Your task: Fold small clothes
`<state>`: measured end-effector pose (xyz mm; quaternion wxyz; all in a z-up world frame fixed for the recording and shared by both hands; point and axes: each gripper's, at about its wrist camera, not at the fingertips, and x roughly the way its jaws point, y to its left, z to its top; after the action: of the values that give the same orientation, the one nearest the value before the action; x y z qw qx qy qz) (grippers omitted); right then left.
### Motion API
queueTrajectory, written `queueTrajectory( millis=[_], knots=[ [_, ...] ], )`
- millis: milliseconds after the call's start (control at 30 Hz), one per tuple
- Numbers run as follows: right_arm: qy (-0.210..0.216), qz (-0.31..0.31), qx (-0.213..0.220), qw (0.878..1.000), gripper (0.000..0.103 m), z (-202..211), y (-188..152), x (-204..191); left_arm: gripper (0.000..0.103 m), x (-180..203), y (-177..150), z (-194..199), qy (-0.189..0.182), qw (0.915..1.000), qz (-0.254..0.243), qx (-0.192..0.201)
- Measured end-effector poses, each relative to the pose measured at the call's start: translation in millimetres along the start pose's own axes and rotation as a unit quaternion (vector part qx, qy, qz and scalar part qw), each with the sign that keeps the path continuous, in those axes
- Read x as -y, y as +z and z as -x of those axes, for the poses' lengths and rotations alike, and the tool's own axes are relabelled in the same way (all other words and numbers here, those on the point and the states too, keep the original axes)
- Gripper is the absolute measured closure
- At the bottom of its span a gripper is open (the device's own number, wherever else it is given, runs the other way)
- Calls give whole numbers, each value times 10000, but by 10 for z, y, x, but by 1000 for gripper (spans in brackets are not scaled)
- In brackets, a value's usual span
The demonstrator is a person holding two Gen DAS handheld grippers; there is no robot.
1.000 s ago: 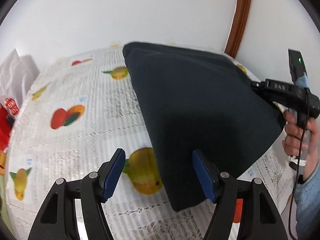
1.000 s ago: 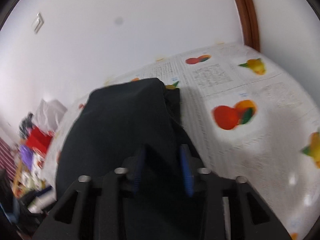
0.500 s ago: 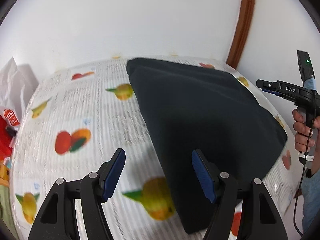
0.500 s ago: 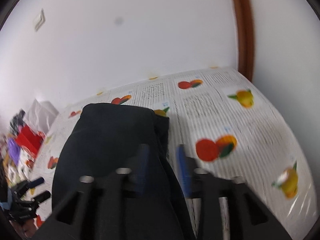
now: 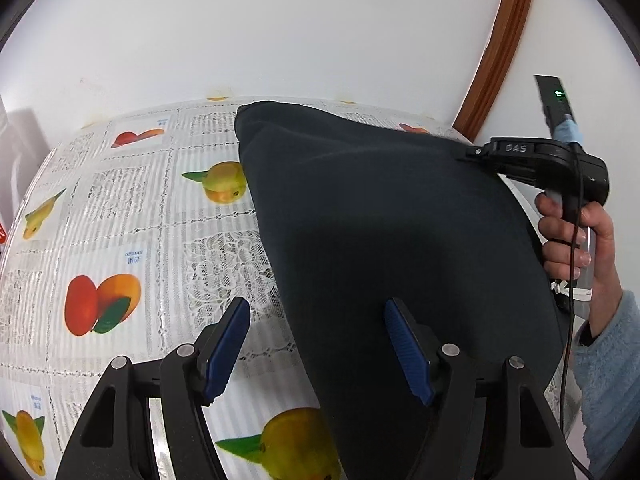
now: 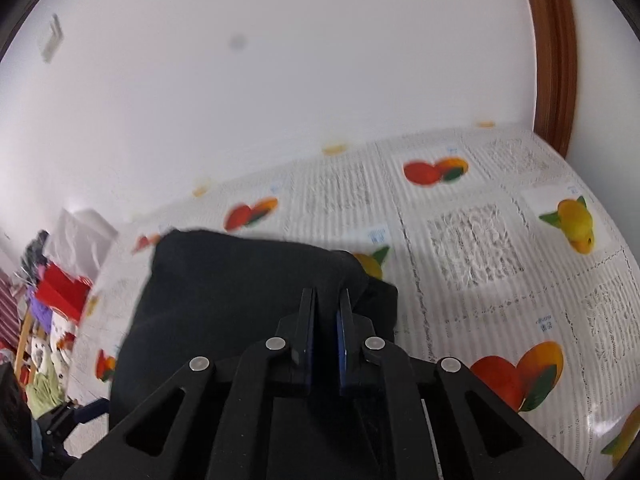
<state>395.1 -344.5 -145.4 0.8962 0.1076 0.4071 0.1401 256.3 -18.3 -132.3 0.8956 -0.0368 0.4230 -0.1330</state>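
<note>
R claw (image 6: 325,334) closing on dark garment (image 5: 384,248) | L claw (image 5: 316,344) open

Plain white wall (image 5: 280,32) behind, brown wooden door frame (image 6: 554,52) at the right corner. table (image 5: 120,216) under a white lace-pattern plastic cloth printed with fruit (mangoes, oranges, text blocks). Small white wall plate (image 6: 51,40) up left. Far left: blurred clutter (image 6: 44,304), red box, white bag. Even, soft light
</note>
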Motion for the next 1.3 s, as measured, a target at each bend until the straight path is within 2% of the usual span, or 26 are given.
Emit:
queueTrajectory(
  millis=[100, 133, 167, 200, 300, 400, 467, 533, 600, 767, 867, 1033, 1133, 1300],
  knots=[
    [-145, -126, 27, 9998, 73, -41, 68, 33, 34, 34, 2, -12, 34, 10000, -71, 18],
    [-185, -130, -13, 9997, 74, -84, 94, 36, 34, 45, 1, -18, 46, 9999, -103, 21],
    [-169, -100, -58, 9998, 80, -125, 117, 45, 34, 55, -2, -22, 62, 9999, -128, 23],
    [-151, -51, -103, 9998, 100, -169, 142, 65, 34, 57, -1, -17, 66, 9999, -137, 27],
    [-511, -214, -44, 9985, 99, -104, 130, 191, 34, 32, -18, 10, 61, 9999, -103, 13],
    [-296, -248, 66, 9992, 95, 198, -32, 299, 34, 11, -55, 62, 24, 10000, -57, 6],
    [-245, -166, 148, 9995, 89, 435, -207, 332, 36, 21, -103, 131, -38, 10000, -86, 26],
    [-311, -33, 207, 9993, 71, 651, -412, 342, 36, 54, -152, 204, -112, 9998, -141, 36],
    [-249, 37, 259, 9993, 64, 889, -671, 383, 36, 91, -225, 296, -250, 9994, -212, 54],
    [-315, 95, 272, 9991, 63, 1328, -1286, 510, 36, 223, -475, 517, -386, 9981, -488, 37],
    [-483, 82, 155, 9987, 63, 1478, -1662, 595, 36, 336, -670, 645, -284, 9965, -784, 16],
    [-468, 250, -65, 9986, 63, 1520, -2106, 578, 36, 511, -960, 722, 133, 9923, -1234, -21],
    [-308, 254, -13, 9992, 63, 1412, -2174, 488, 38, 593, -1042, 681, 435, 9904, -1307, 99],
    [0, -166, 161, 9997, 65, 1145, -2072, 426, 56, 763, -1078, 550, 688, 9869, -1454, 107]
  ],
)
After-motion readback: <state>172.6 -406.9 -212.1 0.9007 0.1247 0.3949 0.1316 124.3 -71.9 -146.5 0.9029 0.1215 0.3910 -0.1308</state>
